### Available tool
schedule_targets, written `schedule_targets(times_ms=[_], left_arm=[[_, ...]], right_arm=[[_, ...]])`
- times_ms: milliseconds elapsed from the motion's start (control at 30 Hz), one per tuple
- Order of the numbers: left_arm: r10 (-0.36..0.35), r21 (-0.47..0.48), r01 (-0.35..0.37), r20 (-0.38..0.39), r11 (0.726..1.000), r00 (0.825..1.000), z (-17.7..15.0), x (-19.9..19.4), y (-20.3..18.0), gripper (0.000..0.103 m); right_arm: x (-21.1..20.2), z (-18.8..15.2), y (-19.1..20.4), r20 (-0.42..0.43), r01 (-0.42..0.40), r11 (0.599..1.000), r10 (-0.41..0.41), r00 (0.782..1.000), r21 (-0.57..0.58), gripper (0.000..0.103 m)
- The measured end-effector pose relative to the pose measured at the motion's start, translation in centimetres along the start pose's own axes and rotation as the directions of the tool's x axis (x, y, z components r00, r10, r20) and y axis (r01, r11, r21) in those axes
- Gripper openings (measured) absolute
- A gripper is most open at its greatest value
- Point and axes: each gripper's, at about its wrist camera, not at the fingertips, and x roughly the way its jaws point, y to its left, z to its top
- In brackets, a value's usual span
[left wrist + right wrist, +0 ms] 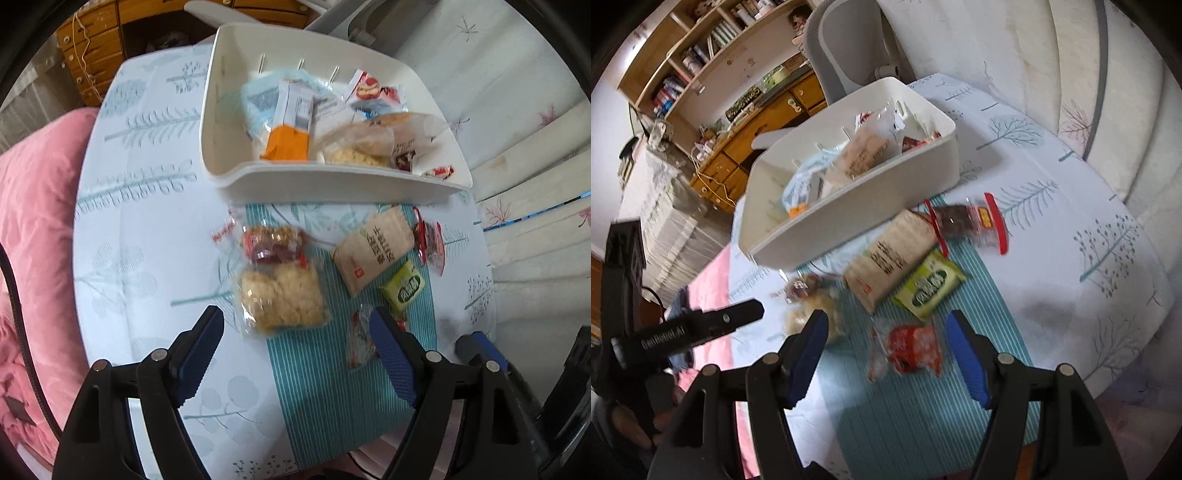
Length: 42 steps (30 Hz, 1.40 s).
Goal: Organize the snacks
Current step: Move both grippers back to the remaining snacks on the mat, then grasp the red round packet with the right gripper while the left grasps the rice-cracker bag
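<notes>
A white bin [332, 181] [871, 206] holds several snack packets. On the teal striped mat in front of it lie a clear bag of puffed rice cakes [280, 295] [820, 306], a beige packet [373, 251] [890, 258], a green packet [402, 288] [931, 288], a red-ended dark snack packet [430, 240] [967, 221] and a small red candy packet [360, 339] [912, 349]. My left gripper [295, 339] is open just before the rice cake bag. My right gripper [884, 343] is open around the small red packet, just above it.
The round table [129, 258] has a tree-print cloth. A pink quilt [33, 221] lies to the left. A grey chair [857, 48] and wooden shelves [701, 74] stand behind the bin. The left gripper's body [683, 332] shows beside my right one.
</notes>
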Motion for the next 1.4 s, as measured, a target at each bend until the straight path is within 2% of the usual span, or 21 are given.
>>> schedule_targets(times_ms=[267, 500, 767, 1033, 1133, 1200, 1333, 1400], left_arm=[[-0.025, -0.055, 0.025, -0.003, 0.998, 1.000, -1.7, 2.3, 0.6, 0.087], [-0.002, -0.076, 0.003, 0.012, 0.997, 1.000, -2.0, 4.3, 1.0, 0.091], [0.037, -0.079, -0.037, 0.001, 0.996, 0.999, -1.2, 6.9, 0.8, 0.091], [0.063, -0.091, -0.063, -0.009, 0.994, 0.998, -0.6, 8.4, 0.7, 0.091], [0.056, -0.103, -0.058, -0.024, 0.993, 0.998, -0.4, 9.1, 0.5, 0.091], [0.059, -0.107, -0.062, -0.027, 0.992, 0.998, -0.3, 9.4, 0.5, 0.086], [0.084, -0.099, -0.086, -0.023, 0.991, 0.996, 0.0, 9.7, 0.1, 0.083], [0.095, -0.095, -0.096, -0.024, 0.991, 0.995, 0.2, 9.8, -0.1, 0.078]], right_arm=[[1.2, -4.7, 0.3, 0.059, 0.043, 0.996, -0.038, 0.998, -0.080, 0.067], [3.3, -7.0, 0.8, 0.135, 0.125, 0.978, -0.103, 0.985, -0.164, 0.067], [5.8, -7.7, 0.7, 0.172, 0.175, 0.967, -0.143, 0.975, -0.184, 0.067], [7.4, -7.3, 0.7, 0.166, 0.202, 0.959, -0.170, 0.971, -0.198, 0.067], [7.6, -7.2, 0.6, 0.161, 0.198, 0.959, -0.168, 0.973, -0.200, 0.063], [7.6, -7.1, 0.6, 0.155, 0.191, 0.960, -0.161, 0.975, -0.204, 0.058], [7.8, -7.0, 1.0, 0.141, 0.198, 0.955, -0.170, 0.975, -0.220, 0.057], [7.9, -6.8, 1.1, 0.129, 0.205, 0.952, -0.179, 0.975, -0.229, 0.056]])
